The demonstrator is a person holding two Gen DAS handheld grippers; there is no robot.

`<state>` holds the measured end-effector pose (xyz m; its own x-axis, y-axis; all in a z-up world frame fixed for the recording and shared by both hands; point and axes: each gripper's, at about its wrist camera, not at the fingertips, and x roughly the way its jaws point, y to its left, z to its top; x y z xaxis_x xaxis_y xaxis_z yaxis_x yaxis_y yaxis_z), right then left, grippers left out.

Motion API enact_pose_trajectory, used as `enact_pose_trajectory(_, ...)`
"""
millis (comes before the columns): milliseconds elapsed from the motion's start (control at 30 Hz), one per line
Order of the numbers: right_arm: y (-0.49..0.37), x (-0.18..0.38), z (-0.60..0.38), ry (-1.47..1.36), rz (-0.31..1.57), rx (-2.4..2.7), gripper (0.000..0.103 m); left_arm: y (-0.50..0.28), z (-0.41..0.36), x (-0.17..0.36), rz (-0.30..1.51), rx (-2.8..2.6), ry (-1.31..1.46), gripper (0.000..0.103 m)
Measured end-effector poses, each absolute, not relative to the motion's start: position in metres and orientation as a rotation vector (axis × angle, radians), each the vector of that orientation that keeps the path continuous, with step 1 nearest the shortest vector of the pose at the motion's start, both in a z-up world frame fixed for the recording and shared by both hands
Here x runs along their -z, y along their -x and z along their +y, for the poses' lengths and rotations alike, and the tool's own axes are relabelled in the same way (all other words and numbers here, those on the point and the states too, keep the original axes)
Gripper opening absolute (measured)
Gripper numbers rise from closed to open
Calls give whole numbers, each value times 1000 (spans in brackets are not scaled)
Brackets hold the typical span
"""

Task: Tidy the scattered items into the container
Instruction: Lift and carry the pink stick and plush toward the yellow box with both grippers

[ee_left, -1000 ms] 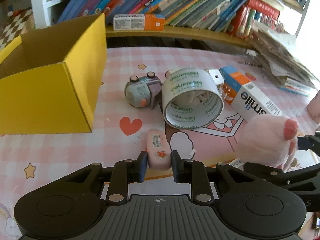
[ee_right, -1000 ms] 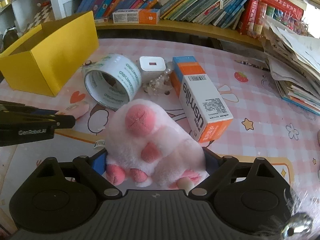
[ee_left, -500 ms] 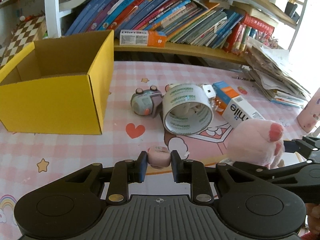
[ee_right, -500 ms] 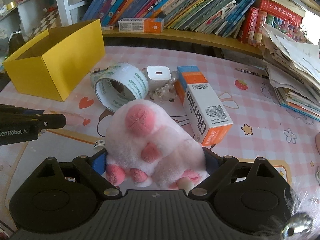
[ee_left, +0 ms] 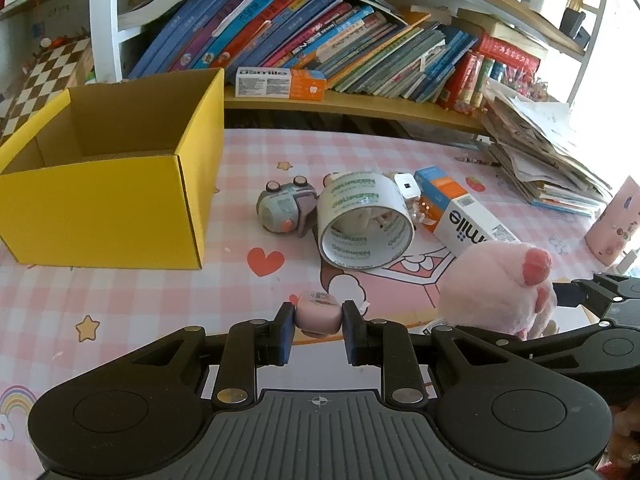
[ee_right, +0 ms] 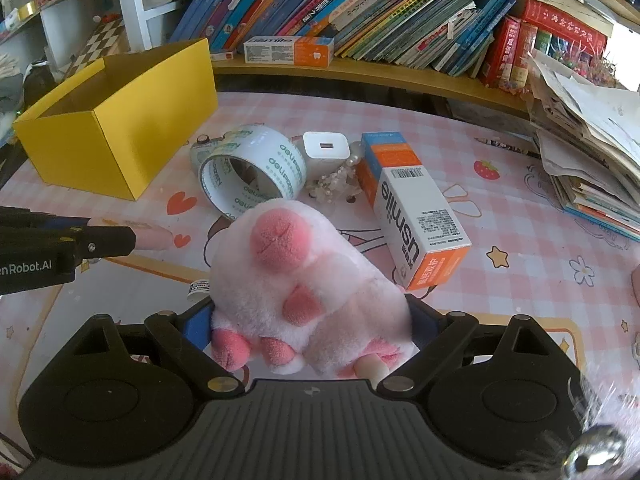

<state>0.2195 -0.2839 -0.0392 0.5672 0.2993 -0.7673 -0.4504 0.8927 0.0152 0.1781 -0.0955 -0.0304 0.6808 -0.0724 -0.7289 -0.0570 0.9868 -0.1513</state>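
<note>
— Pointing away from the camera, the small pink case [ee_left: 318, 314] sits between the two pads of the left tongs [ee_left: 317, 326]; its long axis runs forward, along the fingers, and its labelled end faces the far side of the surface [ee_left: 140, 304]. The pads press on both its sides, so the left tongs are closed on it, with only a narrow gap.

— And the pink plush paw [ee_right: 304, 288]?

— It lies lengthwise in the right tongs [ee_right: 310, 320], toes toward the camera, the big pink pad up and forward. The jaws stand wide and squeeze it from both sides. Both held things are above the pink checked surface.

— What is around them?

— Beyond the case, a roll of tape [ee_left: 362, 222] stands on its edge, and a small grey toy car [ee_left: 284, 210] is just beside it on the left. A white charger [ee_right: 326, 150] and a white and orange usmile box [ee_right: 412, 208] are to the right of the roll. The yellow box [ee_left: 108, 184] stands open at the far left, well apart from both tongs.
</note>
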Motion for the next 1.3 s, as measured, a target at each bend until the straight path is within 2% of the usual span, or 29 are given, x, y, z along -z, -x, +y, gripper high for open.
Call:
enact_pose_trajectory(567, -192, 37, -273, 169, 886, -294, 93, -171, -84, 33, 811, 175, 148, 23)
enact_pose_trajectory(1300, -144, 21, -179, 178, 846, -260, 93, -134, 7, 12, 740, 236, 150, 23)
